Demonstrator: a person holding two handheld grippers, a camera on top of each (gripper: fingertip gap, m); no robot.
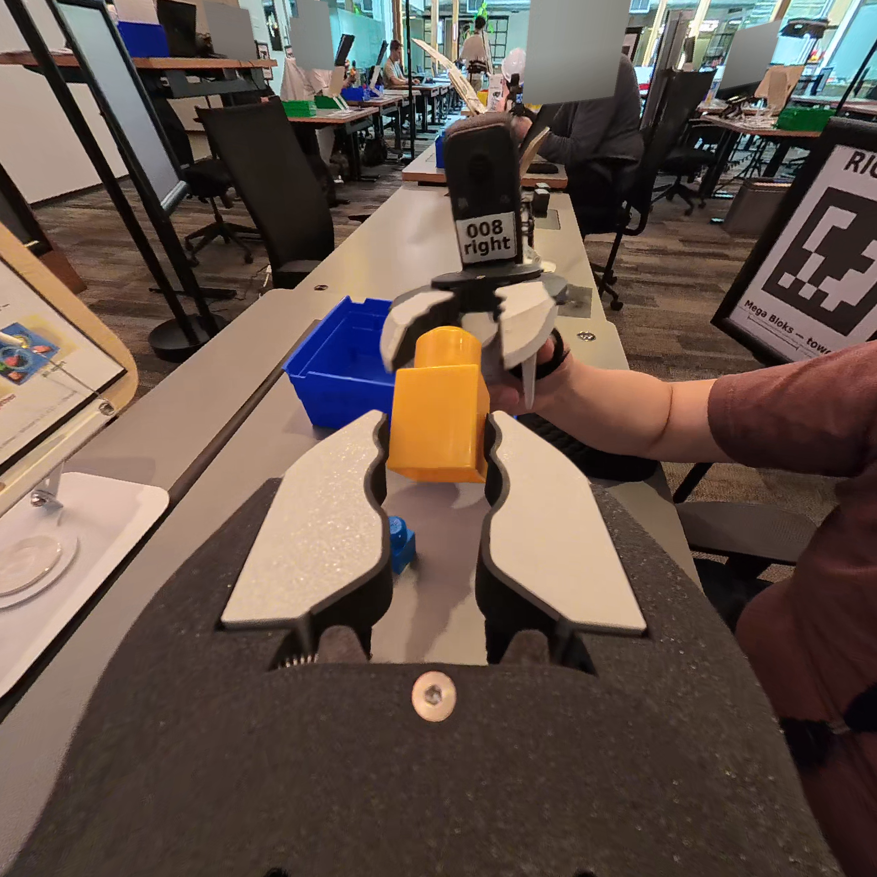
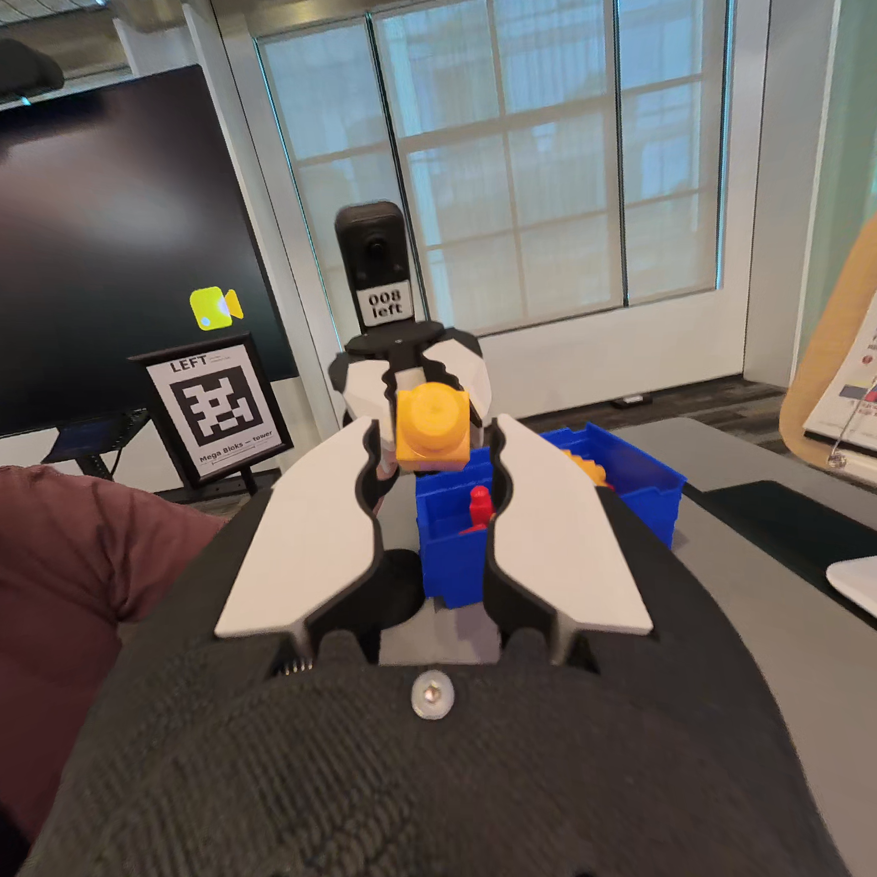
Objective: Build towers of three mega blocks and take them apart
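Grey table, glossy orange single-stud block in left tongs

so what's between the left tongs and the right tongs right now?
One orange plastic single-stud block, clamped by the left tongs at its body; the right tongs straddle its stud, fingers apart. Left wrist view shows it best.

Glossy plastic yellow block, matt grey table

Open office: rows of desks, black chairs, large gridded windows.
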